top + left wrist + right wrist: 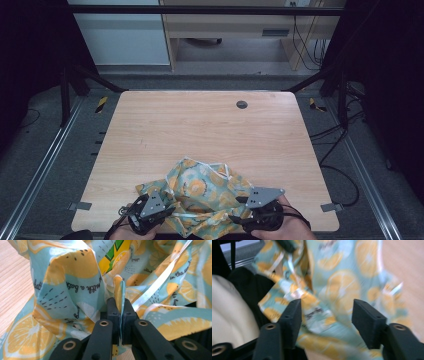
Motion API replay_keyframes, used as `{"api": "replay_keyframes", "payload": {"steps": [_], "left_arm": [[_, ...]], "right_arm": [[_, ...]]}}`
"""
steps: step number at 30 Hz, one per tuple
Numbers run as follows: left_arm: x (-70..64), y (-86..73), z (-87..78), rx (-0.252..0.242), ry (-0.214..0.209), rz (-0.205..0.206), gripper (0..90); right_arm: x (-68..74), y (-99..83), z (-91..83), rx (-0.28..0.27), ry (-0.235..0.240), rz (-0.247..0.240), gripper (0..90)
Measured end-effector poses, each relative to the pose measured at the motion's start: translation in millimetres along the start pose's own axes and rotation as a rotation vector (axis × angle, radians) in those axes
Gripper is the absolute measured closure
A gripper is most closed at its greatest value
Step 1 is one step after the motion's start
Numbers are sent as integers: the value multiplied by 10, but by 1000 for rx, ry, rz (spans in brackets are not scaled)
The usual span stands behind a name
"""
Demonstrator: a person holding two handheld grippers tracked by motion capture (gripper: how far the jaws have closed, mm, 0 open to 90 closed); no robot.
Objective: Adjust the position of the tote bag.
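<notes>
Biggest thing in shot was the table (pixel 200 130), one light wood top with a single dark grommet (pixel 241 104) near its far edge, upper middle of the high view.

Then the cloth (pixel 205 192): one piece, teal with orange-slice print and white trim, bunched in a heap at the bottom centre of the high view, right at the near table edge. Its long axis ran roughly left to right across the frame, spanning from one gripper to the other.

Two grippers, one per hand. The left gripper (pixel 119 305) was at the lower left of the heap, and in its own view the jaws were clamped tight on a thin fold of the cloth edge, which stood up between them in the middle of the frame. So that side was already secured.

The right gripper (pixel 325 312) sat at the lower right of the heap. Its jaws were spread wide with cloth lying in and beyond the gap, centre of its view, but not pinched. That picture was blurry, so I couldn't tell which edge was lined up.

My guess: the right one was the one that had to act next, cloth dead ahead of it, just needing to close on a fold.
</notes>
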State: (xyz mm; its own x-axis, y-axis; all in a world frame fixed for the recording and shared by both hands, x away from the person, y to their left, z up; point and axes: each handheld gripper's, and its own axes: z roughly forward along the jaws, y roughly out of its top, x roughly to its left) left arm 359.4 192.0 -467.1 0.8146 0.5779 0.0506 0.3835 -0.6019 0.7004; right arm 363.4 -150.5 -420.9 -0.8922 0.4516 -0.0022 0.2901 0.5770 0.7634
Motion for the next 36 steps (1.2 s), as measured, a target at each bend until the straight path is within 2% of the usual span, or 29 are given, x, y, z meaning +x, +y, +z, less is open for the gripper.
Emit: {"api": "replay_keyframes", "payload": {"steps": [1, 2, 4, 5, 6, 7, 8, 9, 10, 11, 12, 13, 14, 15, 17, 19, 20, 21, 22, 24, 26, 27, 28, 30, 32, 36], "left_arm": [[3, 2, 0, -3, 1, -3, 884], [1, 7, -1, -8, 3, -5, 884], [-1, 14, -6, -12, 7, 2, 884], [-6, 16, -9, -14, 7, 4, 883], [-10, 16, -12, -14, 9, 9, 883], [-14, 15, -16, -16, 14, 11, 883], [-16, 11, -22, -17, 16, 11, 883], [-16, 11, -22, -17, 16, 11, 883], [-14, 9, -24, -18, 17, 10, 883], [-12, 8, -26, -18, 18, 9, 883], [-8, 8, -30, -18, 21, 10, 883], [-6, 9, -35, -19, 24, 13, 882], [-6, 9, -41, -23, 29, 12, 883], [-6, 9, -46, -26, 31, 10, 883], [-5, 12, -54, -30, 33, 11, 883], [-9, 19, -59, -38, 44, 15, 882], [-10, 25, -70, -46, 53, 21, 883], [-18, 41, -101, -75, 80, 30, 883], [-18, 41, -101, -75, 80, 30, 883], [-10, 57, -150, -111, 107, 35, 883], [4, 64, -174, -137, 122, 26, 883], [23, 69, -184, -138, 125, 27, 883], [34, 71, -178, -141, 122, 19, 883], [76, 72, -127, -117, 115, -9, 882], [111, 63, -72, -72, 120, -10, 881], [197, 68, -2, -42, 110, -35, 878]], "right_arm": [[0, 0, 0, 0, 0, 0, 385], [-59, 109, 17, -5, -18, 9, 329], [-77, 146, 36, -9, -26, 15, 312], [-106, 190, 79, -11, -24, 23, 277], [-156, 260, 199, -2, -21, 25, 261], [-156, 260, 199, -2, -21, 25, 261], [-178, 299, 341, 25, -11, 25, 268], [-178, 299, 341, 25, -11, 25, 268], [-179, 308, 406, 36, -2, 20, 303], [-180, 315, 506, 61, 17, 12, 472], [-180, 315, 506, 61, 17, 12, 472], [-174, 321, 533, 67, 10, 3, 581], [-167, 331, 536, 51, 14, -6, 791], [-167, 331, 536, 51, 14, -6, 791], [-174, 348, 498, 23, 14, 0, 895], [-191, 383, 447, -10, 5, -6, 900], [-208, 440, 402, -57, -7, -4, 900], [-220, 473, 383, -83, -7, 1, 900], [-220, 473, 383, -83, -7, 1, 900], [-261, 542, 360, -147, -11, 11, 900], [-325, 602, 365, -195, -11, 36, 900], [-416, 638, 407, -209, -24, 73, 900], [-416, 638, 407, -209, -24, 73, 900], [-505, 641, 493, -191, -33, 111, 900], [-585, 610, 607, -143, -52, 126, 900], [-743, 479, 823, -66, -64, 184, 900]]}}
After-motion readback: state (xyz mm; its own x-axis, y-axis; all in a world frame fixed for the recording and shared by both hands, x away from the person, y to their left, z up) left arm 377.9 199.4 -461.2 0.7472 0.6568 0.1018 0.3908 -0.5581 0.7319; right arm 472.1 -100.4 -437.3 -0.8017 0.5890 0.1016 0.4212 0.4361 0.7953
